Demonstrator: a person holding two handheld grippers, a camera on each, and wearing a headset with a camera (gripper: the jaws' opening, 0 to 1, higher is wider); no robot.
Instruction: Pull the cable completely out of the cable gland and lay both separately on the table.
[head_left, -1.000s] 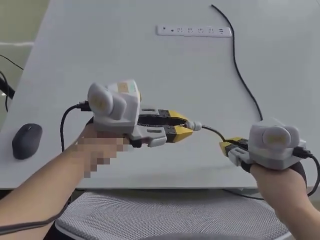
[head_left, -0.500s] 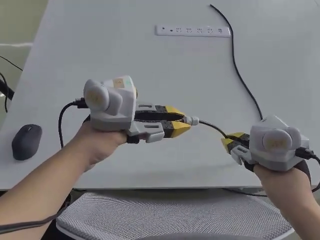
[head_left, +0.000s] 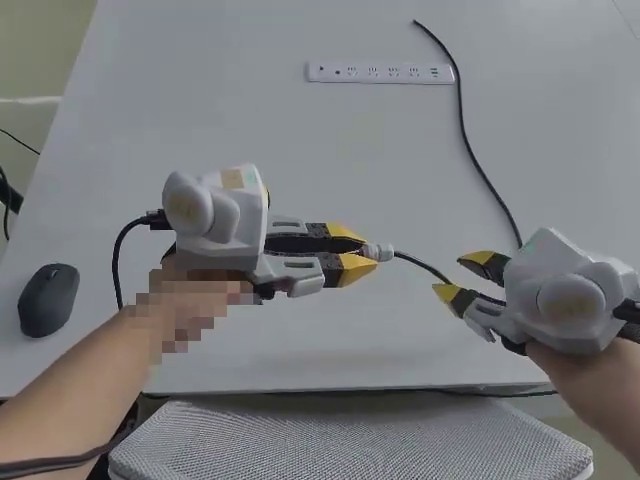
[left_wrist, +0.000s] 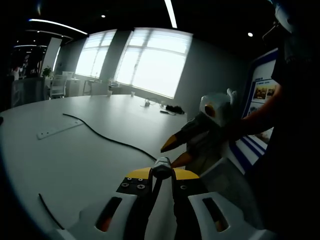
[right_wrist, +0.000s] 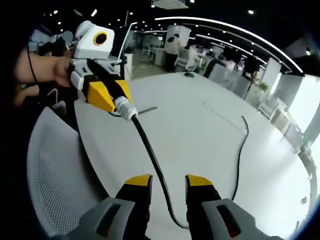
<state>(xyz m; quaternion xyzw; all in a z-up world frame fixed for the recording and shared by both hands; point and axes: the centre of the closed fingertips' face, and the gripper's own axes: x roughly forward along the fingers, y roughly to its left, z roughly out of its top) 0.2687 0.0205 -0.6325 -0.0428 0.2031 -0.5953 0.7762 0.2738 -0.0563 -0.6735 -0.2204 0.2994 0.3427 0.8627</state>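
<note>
My left gripper (head_left: 362, 258) is shut on the white cable gland (head_left: 378, 252), held in the air above the table's near edge. In the left gripper view the gland (left_wrist: 161, 166) sticks out between the yellow jaw tips. A black cable (head_left: 425, 266) runs from the gland rightward and passes between the jaws of my right gripper (head_left: 462, 276), which is open. The right gripper view shows the cable (right_wrist: 150, 155) running loose between the spread jaws up to the gland (right_wrist: 125, 107) in the left gripper (right_wrist: 107, 95).
A white power strip (head_left: 380, 72) lies at the far side of the grey table (head_left: 250, 130), its black cord (head_left: 470, 140) trailing toward the right edge. A dark mouse (head_left: 47, 297) sits at the left. A mesh chair (head_left: 340, 440) is below the table's front edge.
My right gripper has opened and let go of the cable. Both grippers shifted slightly, and the left still holds the gland.
</note>
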